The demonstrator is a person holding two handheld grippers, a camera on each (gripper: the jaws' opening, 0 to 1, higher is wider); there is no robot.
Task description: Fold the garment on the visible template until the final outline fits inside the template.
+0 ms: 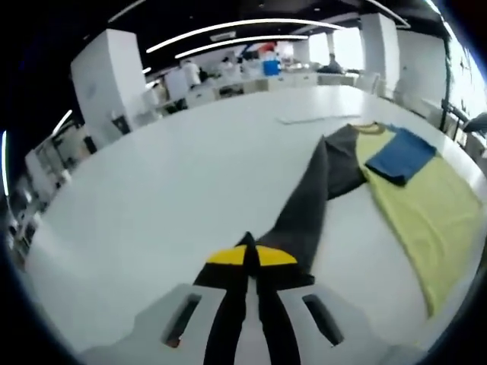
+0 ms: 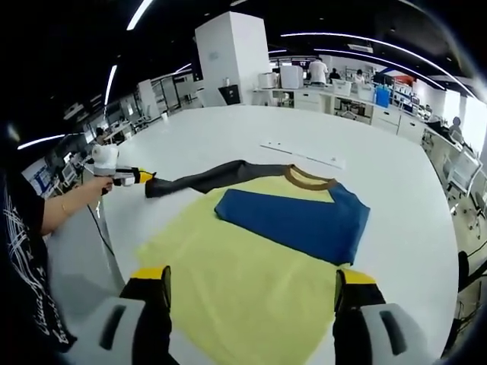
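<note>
A yellow shirt (image 2: pixel 243 258) with a brown collar (image 2: pixel 308 179) lies flat on the white table (image 2: pixel 228 129). Its blue sleeve (image 2: pixel 297 217) is folded across the chest. The dark grey sleeve (image 2: pixel 205 176) is stretched out sideways, and my left gripper (image 2: pixel 143 177) is shut on its end. In the left gripper view the shut yellow-tipped left gripper (image 1: pixel 249 255) pinches that dark sleeve (image 1: pixel 312 201), which runs away to the yellow body (image 1: pixel 426 205) and the blue sleeve (image 1: pixel 399 156). My right gripper (image 2: pixel 253 277) hovers open over the shirt's lower body, nothing between its jaws.
A thin pale strip (image 2: pixel 304 156) lies on the table beyond the collar. A person's forearm (image 2: pixel 68 205) holds the left gripper at the table's left edge. Desks, a white pillar (image 2: pixel 236 57) and people stand far behind the table.
</note>
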